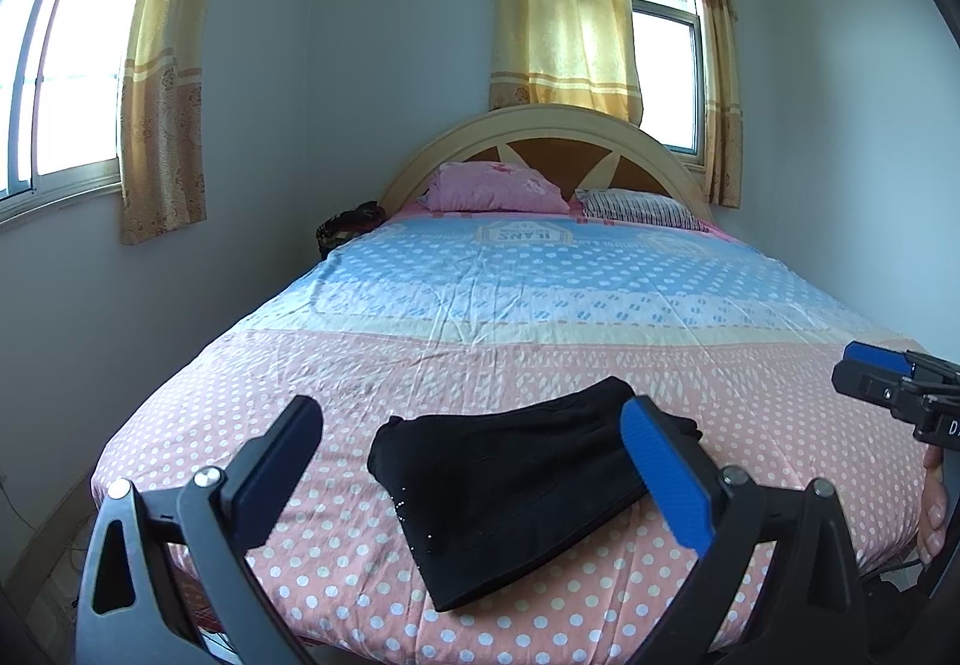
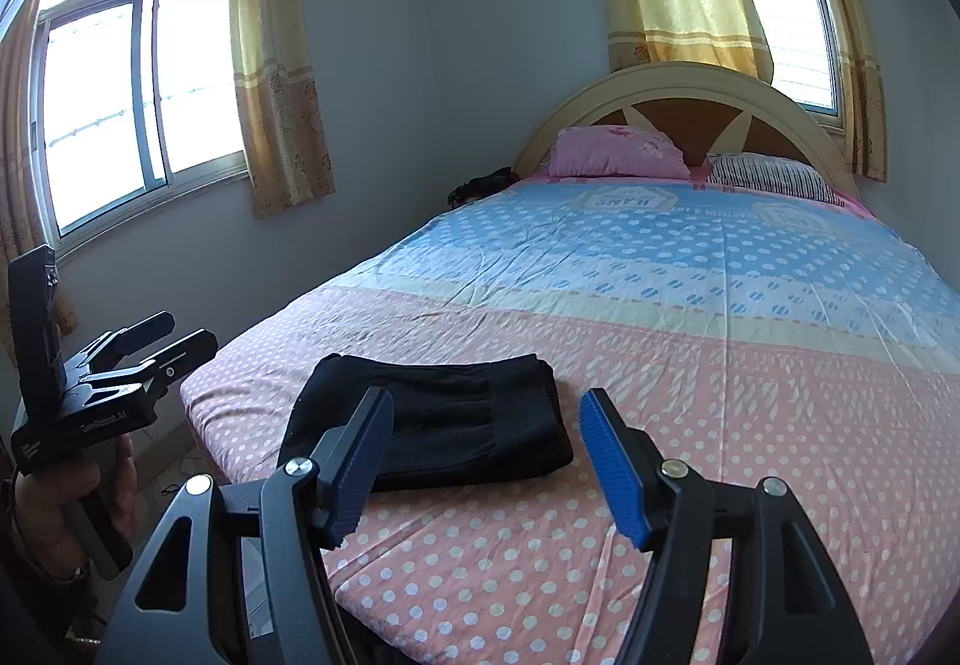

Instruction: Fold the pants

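Observation:
Black pants [image 1: 516,491] lie folded into a compact bundle on the pink polka-dot sheet near the foot of the bed [image 1: 780,425]; they also show in the right wrist view [image 2: 456,419]. My left gripper [image 1: 474,425] is open and empty, held above and in front of the pants. My right gripper [image 2: 486,419] is open and empty, held just before the bundle's right end. The right gripper shows at the right edge of the left wrist view [image 1: 888,377]. The left gripper shows at the left of the right wrist view [image 2: 174,341], beside the bed, jaws apart.
The bed has a blue and pink sheet, a pink pillow [image 1: 498,188] and a striped pillow [image 1: 642,209] against an arched headboard [image 1: 540,125]. A dark item [image 1: 348,227] lies at the bed's far left corner. Windows with yellow curtains [image 1: 564,5] line the walls.

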`<state>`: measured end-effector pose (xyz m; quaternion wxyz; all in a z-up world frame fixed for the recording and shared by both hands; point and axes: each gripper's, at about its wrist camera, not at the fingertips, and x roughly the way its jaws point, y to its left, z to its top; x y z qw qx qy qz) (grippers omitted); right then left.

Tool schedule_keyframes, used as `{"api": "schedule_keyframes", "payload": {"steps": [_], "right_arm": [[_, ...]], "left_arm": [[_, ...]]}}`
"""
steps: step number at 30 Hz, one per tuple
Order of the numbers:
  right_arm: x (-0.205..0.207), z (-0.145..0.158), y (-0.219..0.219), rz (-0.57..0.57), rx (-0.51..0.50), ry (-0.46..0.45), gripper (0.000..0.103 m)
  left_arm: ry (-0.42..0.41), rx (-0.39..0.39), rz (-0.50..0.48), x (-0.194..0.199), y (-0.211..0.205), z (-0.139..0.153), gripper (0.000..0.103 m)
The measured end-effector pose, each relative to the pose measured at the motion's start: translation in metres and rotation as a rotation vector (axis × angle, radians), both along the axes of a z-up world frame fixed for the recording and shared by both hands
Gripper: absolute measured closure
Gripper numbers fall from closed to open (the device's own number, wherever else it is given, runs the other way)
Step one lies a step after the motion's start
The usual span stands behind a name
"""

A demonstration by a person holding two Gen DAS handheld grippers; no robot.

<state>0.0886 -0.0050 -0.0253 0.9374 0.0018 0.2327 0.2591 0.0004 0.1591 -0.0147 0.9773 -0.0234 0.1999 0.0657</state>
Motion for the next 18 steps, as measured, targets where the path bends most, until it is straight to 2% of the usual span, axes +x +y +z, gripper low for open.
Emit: {"api": "schedule_keyframes", "payload": {"steps": [18], "right_arm": [[-0.0007,-0.0019,0.0006,0.002,0.001,0.003,0.037]], "left_arm": [[0.018,0.007,0.010,-0.0001,-0.0005,-0.0007,0.000]]}}
